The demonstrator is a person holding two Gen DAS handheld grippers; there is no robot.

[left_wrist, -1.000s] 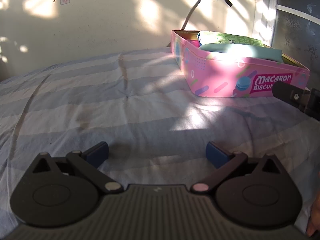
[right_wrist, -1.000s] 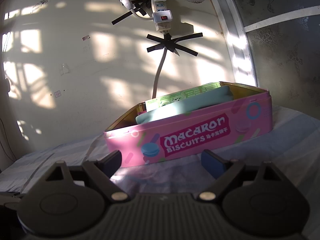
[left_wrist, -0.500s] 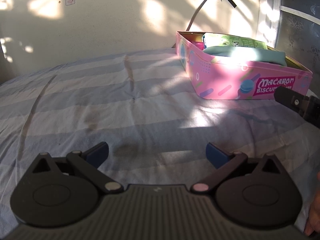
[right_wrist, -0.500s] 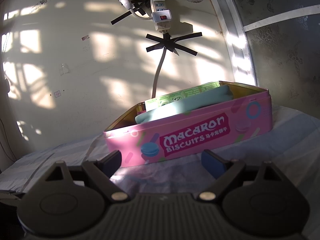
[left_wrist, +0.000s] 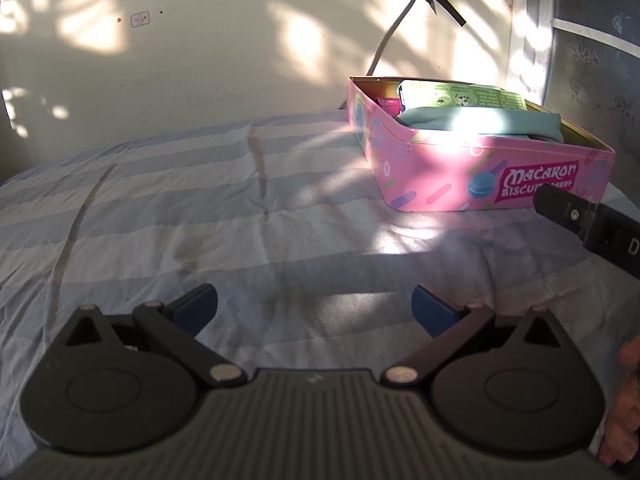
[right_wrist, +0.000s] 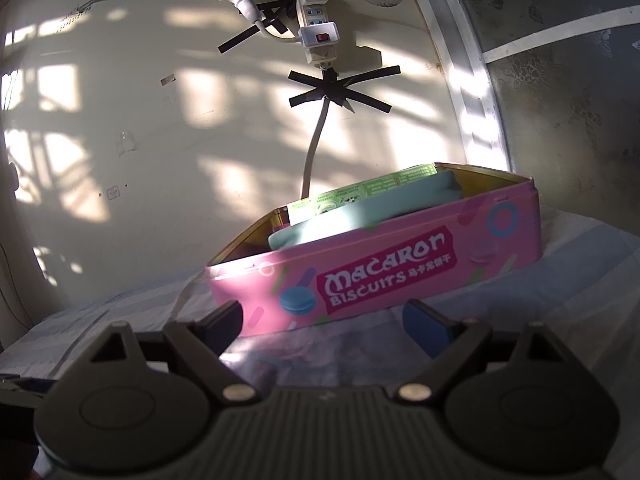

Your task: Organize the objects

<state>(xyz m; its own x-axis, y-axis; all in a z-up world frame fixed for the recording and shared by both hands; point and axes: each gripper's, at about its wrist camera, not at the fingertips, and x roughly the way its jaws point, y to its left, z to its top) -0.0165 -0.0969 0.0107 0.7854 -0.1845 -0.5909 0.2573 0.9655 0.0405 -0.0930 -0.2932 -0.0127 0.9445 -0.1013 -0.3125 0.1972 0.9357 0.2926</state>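
Both of my claws are released and carry nothing. My left gripper (left_wrist: 315,306) hangs over bare striped blue-and-white bedsheet (left_wrist: 200,208), its blue pads wide apart. My right gripper (right_wrist: 320,322) has its jaws spread just in front of the open pink "Macaron Biscuits" tin box (right_wrist: 384,276), not touching it. That tin sits on the sheet near the sunlit cream wall (right_wrist: 160,140). Inside it I see a folded pale teal cloth (left_wrist: 484,122) lying on top, a green printed packet (left_wrist: 460,98) behind it, and a small pink item at the far end. From the left view, the tin lies ahead to the right.
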